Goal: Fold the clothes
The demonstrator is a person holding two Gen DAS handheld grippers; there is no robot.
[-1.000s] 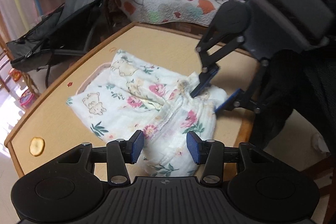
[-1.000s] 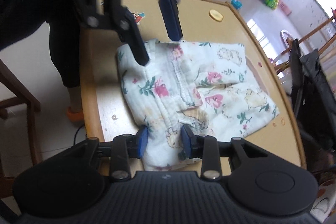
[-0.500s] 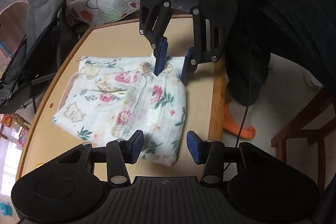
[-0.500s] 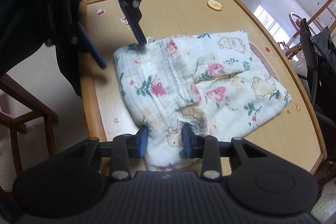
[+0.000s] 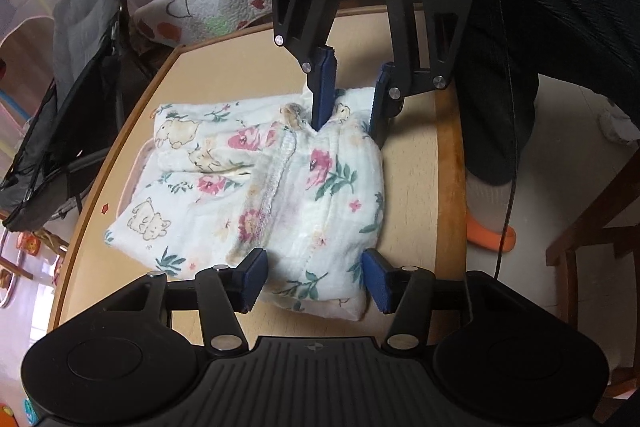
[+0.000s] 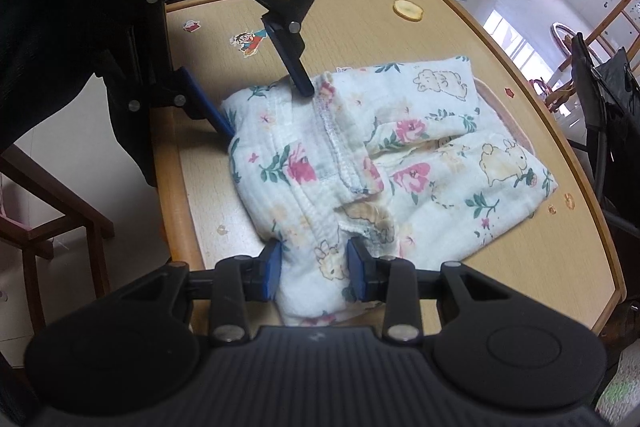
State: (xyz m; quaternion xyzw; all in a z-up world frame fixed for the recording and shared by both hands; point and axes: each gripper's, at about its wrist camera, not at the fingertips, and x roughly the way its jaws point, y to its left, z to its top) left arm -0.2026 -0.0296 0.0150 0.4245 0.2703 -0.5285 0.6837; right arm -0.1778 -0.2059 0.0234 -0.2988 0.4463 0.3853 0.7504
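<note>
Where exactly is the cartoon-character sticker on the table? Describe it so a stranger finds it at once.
Start at the wooden table and its floral garment. Beyond the garment lies the cartoon sticker, a colourful figure. It is bigger than the small sticker beside it.

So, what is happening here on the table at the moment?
A person is folding a floral garment on a wooden table, with a tool in each hand. The right tool is pinching a bunched corner of the cloth. The left tool sits over the opposite corner; its jaws have just been opening, with cloth between them but not gripped. The garment lies partly folded.
</note>
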